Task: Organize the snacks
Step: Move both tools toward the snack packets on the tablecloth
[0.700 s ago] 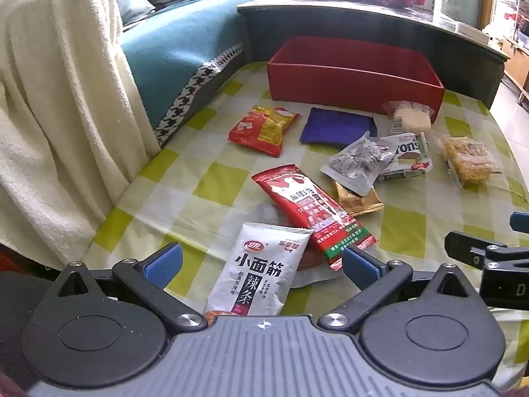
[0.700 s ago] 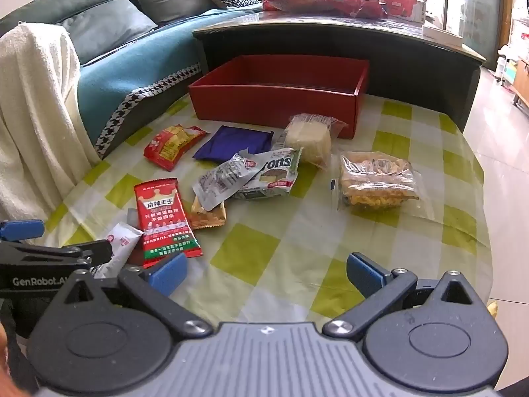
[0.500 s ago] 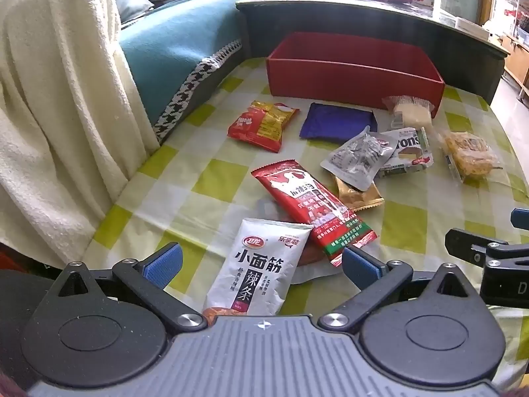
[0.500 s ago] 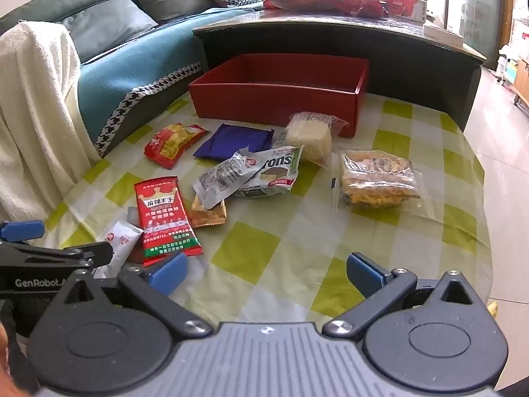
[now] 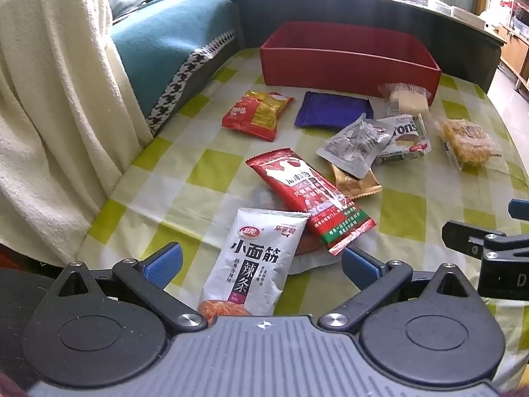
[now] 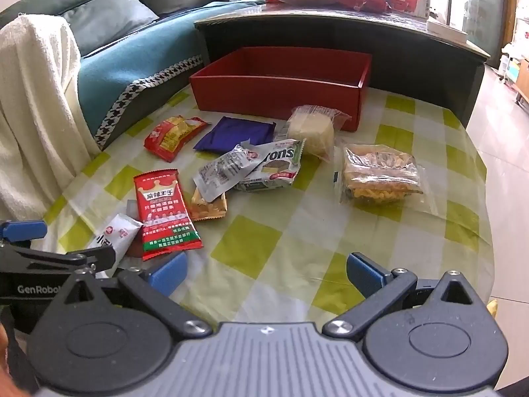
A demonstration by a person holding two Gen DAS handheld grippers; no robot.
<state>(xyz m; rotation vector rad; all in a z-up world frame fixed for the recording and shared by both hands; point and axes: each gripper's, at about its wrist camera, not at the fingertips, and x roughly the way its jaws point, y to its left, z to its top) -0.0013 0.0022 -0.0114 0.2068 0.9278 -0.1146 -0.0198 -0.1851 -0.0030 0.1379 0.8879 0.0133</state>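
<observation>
Lining Up on the White Packet

Straddling the white spicy-strip packet [image 5: 254, 261], the left gripper [image 5: 261, 261] hangs spread, holding nothing; the packet's long axis runs toward 12 o'clock; the right gripper [image 6: 266, 269] (also spread, empty) sits farther off; red box [image 5: 347, 63] waits at 12.

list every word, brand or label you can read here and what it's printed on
"小面筋" and "辣条": white foil snack pouch lying between the open left claw fingers.
"麻辣王子": long red snack packet with a crown; its smaller lines are too small to read.
"rons": white and green wrapper, start of the word hidden.
"GenRobo": black body of the left claw, cut off.
Red and yellow crinkled packet: print blurred.
</observation>
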